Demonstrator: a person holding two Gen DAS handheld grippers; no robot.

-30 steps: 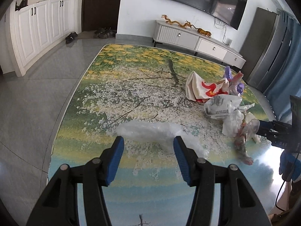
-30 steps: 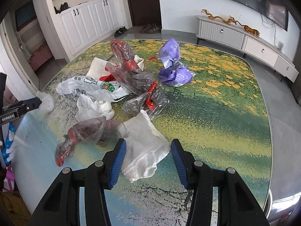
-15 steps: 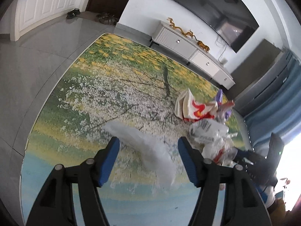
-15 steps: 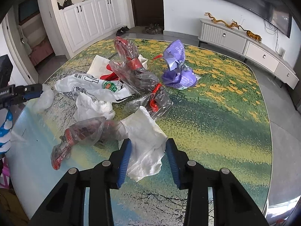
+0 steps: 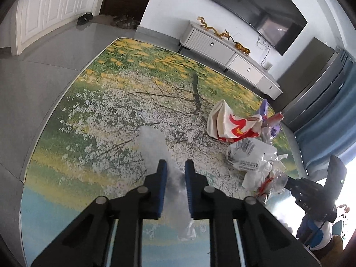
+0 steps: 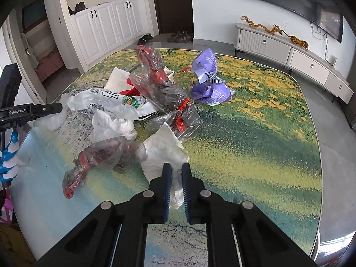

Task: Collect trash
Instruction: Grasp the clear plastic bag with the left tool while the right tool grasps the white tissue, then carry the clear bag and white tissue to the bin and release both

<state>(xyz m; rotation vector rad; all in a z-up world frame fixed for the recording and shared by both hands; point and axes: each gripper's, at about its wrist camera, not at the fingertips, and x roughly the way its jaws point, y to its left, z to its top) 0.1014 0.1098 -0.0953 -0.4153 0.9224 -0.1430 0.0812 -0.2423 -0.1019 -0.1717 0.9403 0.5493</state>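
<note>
A table with a flower-print top (image 6: pixel 255 155) carries a heap of trash. My left gripper (image 5: pixel 175 163) is closing its jaws, and the blue pads press on a clear plastic bag (image 5: pixel 153 142) that stretches away from them over the table. My right gripper (image 6: pixel 175 166) is shut on the near edge of a white crumpled bag (image 6: pixel 162 149). Beyond that bag lie a clear bag with red scraps (image 6: pixel 100 158), a printed white bag (image 6: pixel 104 102), grey-clear bags tied in red (image 6: pixel 164 93) and a purple bag (image 6: pixel 209 89). The right wrist view shows the left gripper's fingers (image 6: pixel 51 108) at the far left.
The table's rounded edge (image 6: pixel 320 200) drops to grey floor tiles on the right. A low white TV cabinet (image 6: pixel 289 53) and white cupboards (image 6: pixel 106 29) line the walls. A blue curtain (image 5: pixel 329 133) hangs beyond the heap. A gloved hand (image 6: pixel 9 162) holds the left gripper.
Both grippers' jaws have drawn together, the left onto the clear bag, the right onto the white bag. The left gripper rolled, so the clear bag now runs lengthwise between its fingers.
</note>
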